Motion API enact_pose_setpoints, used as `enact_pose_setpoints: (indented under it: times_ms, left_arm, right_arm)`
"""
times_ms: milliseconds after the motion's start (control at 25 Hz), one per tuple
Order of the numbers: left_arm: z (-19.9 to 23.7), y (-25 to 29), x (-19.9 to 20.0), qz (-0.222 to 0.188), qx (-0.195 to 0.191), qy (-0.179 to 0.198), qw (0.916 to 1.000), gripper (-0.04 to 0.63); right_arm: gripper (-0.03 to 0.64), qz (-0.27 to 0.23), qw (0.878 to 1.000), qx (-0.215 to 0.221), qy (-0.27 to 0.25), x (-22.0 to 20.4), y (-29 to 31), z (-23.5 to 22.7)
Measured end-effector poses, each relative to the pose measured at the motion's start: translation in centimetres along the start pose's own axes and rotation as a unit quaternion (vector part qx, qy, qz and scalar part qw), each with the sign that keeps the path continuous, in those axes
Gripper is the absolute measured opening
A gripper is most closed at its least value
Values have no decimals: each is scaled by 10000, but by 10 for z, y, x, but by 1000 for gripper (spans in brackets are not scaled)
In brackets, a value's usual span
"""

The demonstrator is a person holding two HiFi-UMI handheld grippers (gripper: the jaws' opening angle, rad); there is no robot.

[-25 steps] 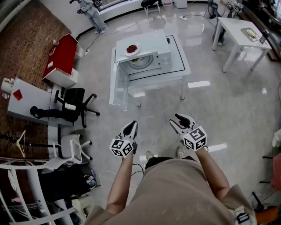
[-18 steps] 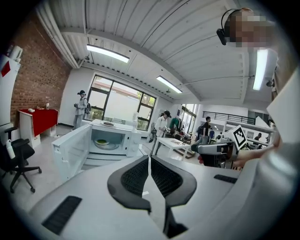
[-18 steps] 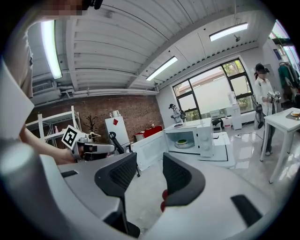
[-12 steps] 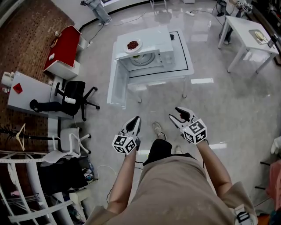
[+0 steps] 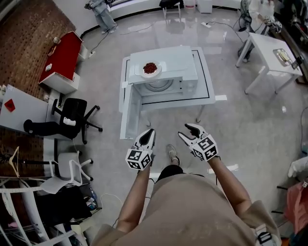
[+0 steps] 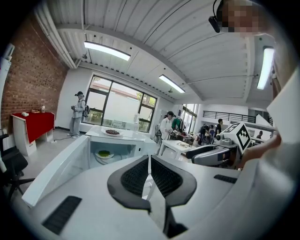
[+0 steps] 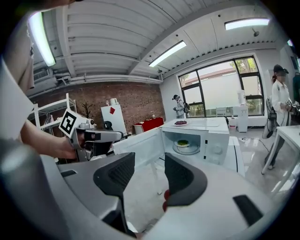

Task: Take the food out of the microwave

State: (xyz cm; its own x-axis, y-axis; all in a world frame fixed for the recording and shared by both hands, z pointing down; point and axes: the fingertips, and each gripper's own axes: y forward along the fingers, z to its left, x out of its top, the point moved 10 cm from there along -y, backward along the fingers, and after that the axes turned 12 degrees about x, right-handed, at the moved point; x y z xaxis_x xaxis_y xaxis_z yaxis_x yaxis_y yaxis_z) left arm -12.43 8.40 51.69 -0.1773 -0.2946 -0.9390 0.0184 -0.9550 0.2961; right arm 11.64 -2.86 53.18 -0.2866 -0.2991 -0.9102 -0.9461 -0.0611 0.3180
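— Black pads of the left gripper are seen pressed together, with only a thin slit left between them and nothing caught there. How is the right gripper held?
— The right gripper is held with its jaws apart; they have just been opening, and only floor is seen through the gap. Both grippers are carried side by side in front of the person, pointed toward the microwave and well apart from it.
— What is found past them?
— The microwave door is met first, swung wide open to the left. Behind it the white microwave is set on a low white table.
— And where is the food kept?
— A plate with green food is seen inside the open cavity, on the turntable. A second plate, with dark red food, is placed on top of the microwave, toward its left.
— Is anything noted farther off?
— A black office chair and a red cabinet are placed to the left, a white side table to the right, and a person is seen standing by the far wall.
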Motion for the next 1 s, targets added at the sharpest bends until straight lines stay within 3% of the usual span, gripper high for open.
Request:
enact_pose_setpoints:
  times_ms: [160, 360, 1000]
  left_arm:
    - [31, 34, 18, -6, 0, -169, 9999, 9]
    - [60, 69, 37, -49, -105, -120, 9999, 9]
    - [91, 150, 42, 324, -372, -12, 9988, 9]
  right_arm:
    - [189, 282, 9995, -97, -126, 22, 40, -22]
    - [187, 611, 9975, -234, -263, 37, 94, -52]
    - [218, 1342, 9895, -84, -532, 42, 206, -137]
